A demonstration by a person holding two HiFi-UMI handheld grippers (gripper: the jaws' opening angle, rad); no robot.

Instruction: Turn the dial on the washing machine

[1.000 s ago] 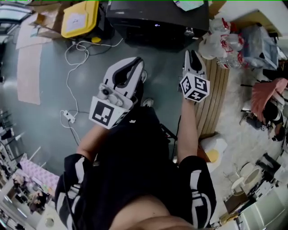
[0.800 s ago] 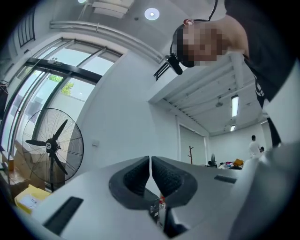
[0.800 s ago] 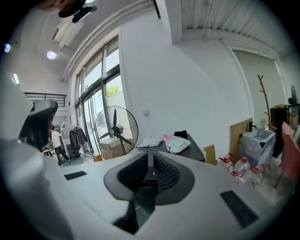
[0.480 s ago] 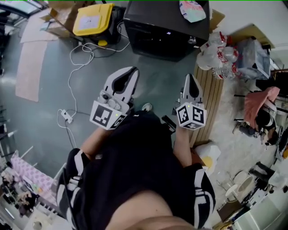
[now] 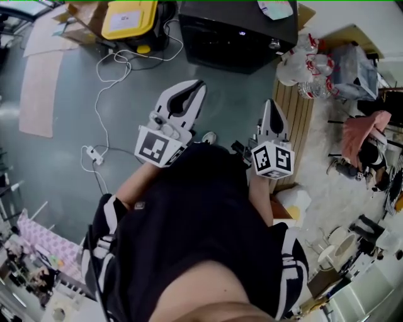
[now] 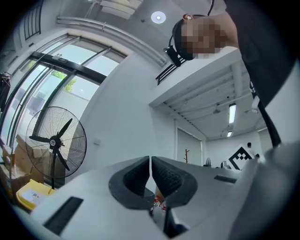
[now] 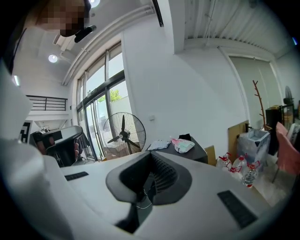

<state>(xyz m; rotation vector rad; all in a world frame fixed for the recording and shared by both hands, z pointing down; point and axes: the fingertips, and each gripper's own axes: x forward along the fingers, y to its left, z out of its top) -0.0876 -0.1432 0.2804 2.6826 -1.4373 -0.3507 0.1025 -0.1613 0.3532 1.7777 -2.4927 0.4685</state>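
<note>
Standing on the grey floor, I hold both tongs out ahead of my black shirt with white-striped sleeves.

1. Left tongs: white body with a black-and-white marker cube at the rear, tips aimed toward the machine. In the left gripper view, the dark ribbed pads are pressed together, with only a hairline slit between them. Nothing is gripped.
2. Right tongs: white body of the same type, with its own marker cube nearest my forearm. In the right gripper view, the ribbed pads are fully closed on each other, with nothing between them.

Below the right tongs, a light wooden slatted panel lies on the floor. To the left, a white cable loops across the floor to a white power strip.

Farther out, clear plastic bottles with red caps stand at the far end of the panel. A yellow-lidded box sits at the far left.

The black box-shaped washing machine stands straight ahead, at the top of the head view. Its small silver round dial sits at the front right corner. Both tongs are well apart from it, and neither touches the dial.

In the right gripper view, a pale crumpled bundle rests on the machine's top. A black standing fan stands beyond it, by the windows.
</note>
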